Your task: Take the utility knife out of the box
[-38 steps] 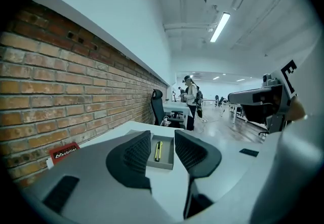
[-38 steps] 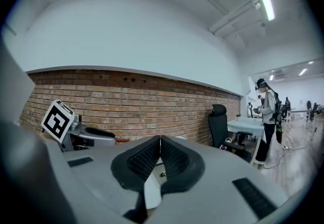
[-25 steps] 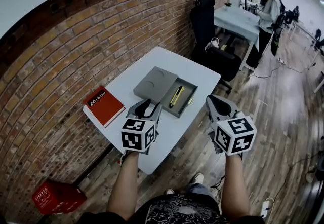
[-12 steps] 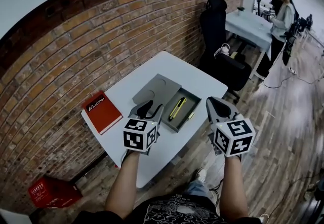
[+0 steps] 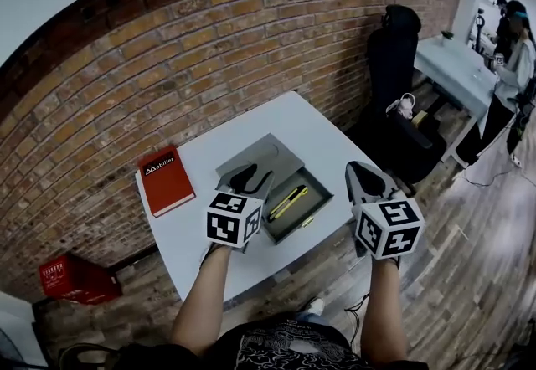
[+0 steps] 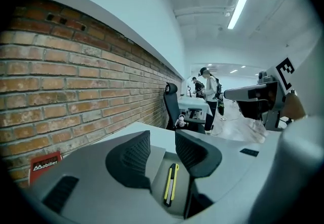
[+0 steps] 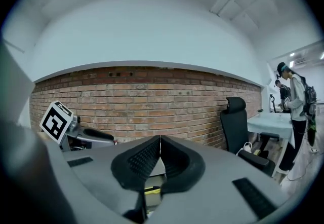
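There are two grippers, the left gripper and the right gripper, and each carries one marker cube, so two cubes in all. One white table stands near the brick wall. It holds one grey box, one lid and one red book. The box holds one utility knife and one small yellow item, too small to identify. One red crate is on the floor. Farther off are one black office chair and one second table. There seem to be two people at the back: one person with a backpack and another person half hidden behind.
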The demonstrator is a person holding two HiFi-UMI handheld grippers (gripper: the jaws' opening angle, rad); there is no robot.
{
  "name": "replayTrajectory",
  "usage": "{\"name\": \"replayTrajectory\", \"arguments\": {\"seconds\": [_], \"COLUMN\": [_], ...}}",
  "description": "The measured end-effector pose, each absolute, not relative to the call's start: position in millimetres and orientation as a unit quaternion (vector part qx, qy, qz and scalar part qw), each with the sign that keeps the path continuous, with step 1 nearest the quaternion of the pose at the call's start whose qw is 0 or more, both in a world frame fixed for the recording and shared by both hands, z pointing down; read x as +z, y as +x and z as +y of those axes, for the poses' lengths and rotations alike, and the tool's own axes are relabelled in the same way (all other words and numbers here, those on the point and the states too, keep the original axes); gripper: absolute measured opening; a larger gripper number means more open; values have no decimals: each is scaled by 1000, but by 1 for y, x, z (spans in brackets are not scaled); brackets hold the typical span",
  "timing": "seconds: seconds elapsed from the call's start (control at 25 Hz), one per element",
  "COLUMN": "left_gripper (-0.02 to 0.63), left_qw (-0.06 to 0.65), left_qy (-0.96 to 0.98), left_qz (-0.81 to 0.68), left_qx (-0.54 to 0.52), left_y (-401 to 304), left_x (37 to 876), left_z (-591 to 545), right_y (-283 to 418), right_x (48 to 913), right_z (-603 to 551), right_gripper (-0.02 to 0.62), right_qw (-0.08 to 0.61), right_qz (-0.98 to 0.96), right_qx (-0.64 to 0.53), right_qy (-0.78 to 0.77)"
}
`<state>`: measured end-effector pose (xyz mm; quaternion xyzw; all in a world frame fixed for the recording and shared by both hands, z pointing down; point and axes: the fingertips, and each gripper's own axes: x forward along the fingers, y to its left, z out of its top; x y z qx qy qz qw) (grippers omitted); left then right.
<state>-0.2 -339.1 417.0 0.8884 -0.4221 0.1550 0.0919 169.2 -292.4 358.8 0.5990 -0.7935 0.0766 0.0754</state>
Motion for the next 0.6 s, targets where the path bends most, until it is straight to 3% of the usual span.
{"name": "replayTrajectory", "arguments": {"seconds": [0.6], "left_gripper": [155], "left_qw": [112], "left_qy": [852], "left_qz": [-473], "left_qx": [195], "left_y": [23], "left_x": [451], "left_z": [-362], "right_y": [191], "right_x": [376], "right_z": [-359], "right_gripper": [20], "right_qw": [75], "right_qz": [-859], "right_qx": [86], "right_qy": [500]}}
